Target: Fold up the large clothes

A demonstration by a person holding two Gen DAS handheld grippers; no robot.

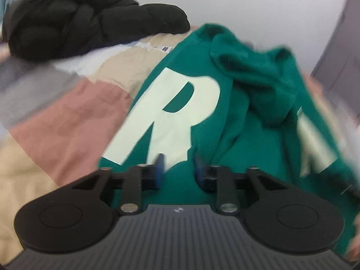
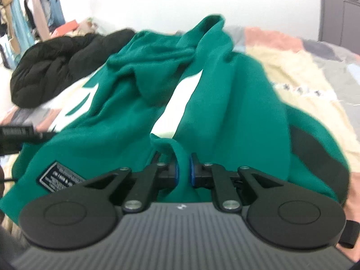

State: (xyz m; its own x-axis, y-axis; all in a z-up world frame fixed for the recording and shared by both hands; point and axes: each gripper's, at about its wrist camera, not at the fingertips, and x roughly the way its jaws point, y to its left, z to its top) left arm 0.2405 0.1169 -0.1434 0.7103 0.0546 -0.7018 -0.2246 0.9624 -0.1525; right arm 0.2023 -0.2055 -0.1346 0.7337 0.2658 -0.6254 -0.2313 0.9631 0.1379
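The green hoodie point(image 1: 236, 103) lay rumpled on a patchwork bedspread point(image 1: 67, 121) of pink, beige and grey panels, its large pale letter R point(image 1: 171, 112) facing up. A black puffer jacket point(image 1: 85, 20) sat heaped at the far left of the bed, apart from the hoodie.

The left gripper point(image 1: 178, 164) pointed down at the hoodie's near edge, just below the foot of the R. Its 2 blue-padded fingers stood a little apart with green cloth between them; through the blur, I could not tell whether the pads pressed on it.

The right gripper point(image 2: 182, 166) was at the hoodie's near hem, right of a dark sewn label point(image 2: 57, 176). Its jaws were nearly together, pinching an upright fold of the green fabric between the 2 blue pads point(image 2: 192, 168). The hood lay bunched beyond, toward the wall.
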